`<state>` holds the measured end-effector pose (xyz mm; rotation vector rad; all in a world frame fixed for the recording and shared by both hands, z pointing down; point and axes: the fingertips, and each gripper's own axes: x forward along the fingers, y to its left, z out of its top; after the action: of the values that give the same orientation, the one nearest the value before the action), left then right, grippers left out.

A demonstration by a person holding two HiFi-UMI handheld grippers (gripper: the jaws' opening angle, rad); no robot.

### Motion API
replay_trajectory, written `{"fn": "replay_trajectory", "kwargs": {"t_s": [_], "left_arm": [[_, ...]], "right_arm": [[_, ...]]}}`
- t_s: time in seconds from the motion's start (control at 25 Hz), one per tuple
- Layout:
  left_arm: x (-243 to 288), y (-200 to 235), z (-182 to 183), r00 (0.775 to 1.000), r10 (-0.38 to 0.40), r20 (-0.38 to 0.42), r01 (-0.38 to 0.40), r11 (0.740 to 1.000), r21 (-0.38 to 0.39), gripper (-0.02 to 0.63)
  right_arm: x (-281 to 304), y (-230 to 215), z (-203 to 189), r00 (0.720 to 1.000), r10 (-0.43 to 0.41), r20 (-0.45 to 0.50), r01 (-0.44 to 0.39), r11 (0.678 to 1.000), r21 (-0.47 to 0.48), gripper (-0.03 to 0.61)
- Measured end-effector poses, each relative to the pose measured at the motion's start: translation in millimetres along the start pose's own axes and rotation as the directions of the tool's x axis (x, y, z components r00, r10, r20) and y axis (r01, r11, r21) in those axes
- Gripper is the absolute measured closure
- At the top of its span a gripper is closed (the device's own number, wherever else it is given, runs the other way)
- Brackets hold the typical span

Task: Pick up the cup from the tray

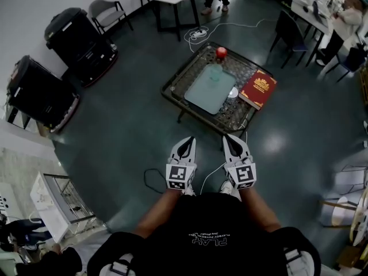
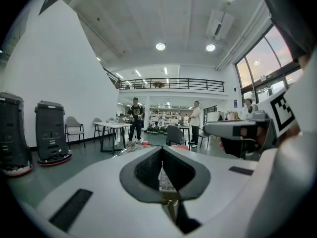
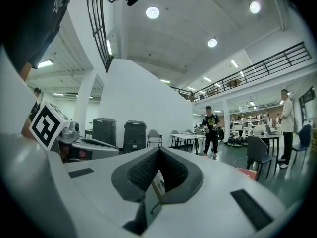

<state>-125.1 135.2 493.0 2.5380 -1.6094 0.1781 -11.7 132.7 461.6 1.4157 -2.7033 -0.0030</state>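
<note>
A pale blue-green tray (image 1: pixel 208 91) lies on a low glass-topped table (image 1: pixel 175 86) ahead of me. A faint see-through cup (image 1: pixel 217 71) seems to stand at the tray's far end. Both grippers are held close to my body, well short of the table. My left gripper (image 1: pixel 185 145) is shut with nothing in it, and so is my right gripper (image 1: pixel 230 141). In the left gripper view the left gripper (image 2: pixel 161 151) points level across the room, its pads together. The right gripper view shows the right gripper (image 3: pixel 158 153) also shut and empty.
A small red object (image 1: pixel 221 52) sits on the table beyond the tray, a red book (image 1: pixel 257 89) to its right, a white disc (image 1: pixel 232 93) between. Two black machines (image 1: pixel 77 36) stand at the left wall. Chairs, white tables and people fill the far room. A cable (image 1: pixel 150 183) lies by my feet.
</note>
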Motion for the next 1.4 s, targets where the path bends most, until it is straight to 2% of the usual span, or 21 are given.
{"fn": "replay_trajectory", "kwargs": {"t_s": [0.32,0.64,0.84,1.0,1.24,1.4], "left_arm": [[-2,18,-9,0.995,-0.095,-0.007,0.095,0.995,0.033,0.606],[-2,21,-10,0.988,-0.151,0.001,0.151,0.988,0.026,0.606],[6,23,-8,0.989,-0.149,-0.004,0.149,0.989,0.012,0.606],[12,32,-9,0.993,-0.113,-0.019,0.113,0.993,0.045,0.606],[26,45,-7,0.997,-0.075,-0.031,0.078,0.995,0.069,0.606],[40,47,-12,0.998,-0.046,-0.052,0.049,0.998,0.05,0.606]], "right_arm": [[7,19,-2,0.994,-0.104,-0.01,0.104,0.995,0.008,0.571],[7,35,-11,0.99,-0.139,-0.037,0.14,0.99,0.017,0.571],[15,30,-8,0.99,-0.134,-0.039,0.134,0.991,0.008,0.57],[20,22,-5,0.992,-0.122,-0.034,0.122,0.992,0.009,0.571],[32,-4,-7,0.993,-0.116,-0.027,0.117,0.993,0.017,0.571],[39,-23,-14,0.994,-0.098,-0.04,0.099,0.995,0.02,0.571]]}}
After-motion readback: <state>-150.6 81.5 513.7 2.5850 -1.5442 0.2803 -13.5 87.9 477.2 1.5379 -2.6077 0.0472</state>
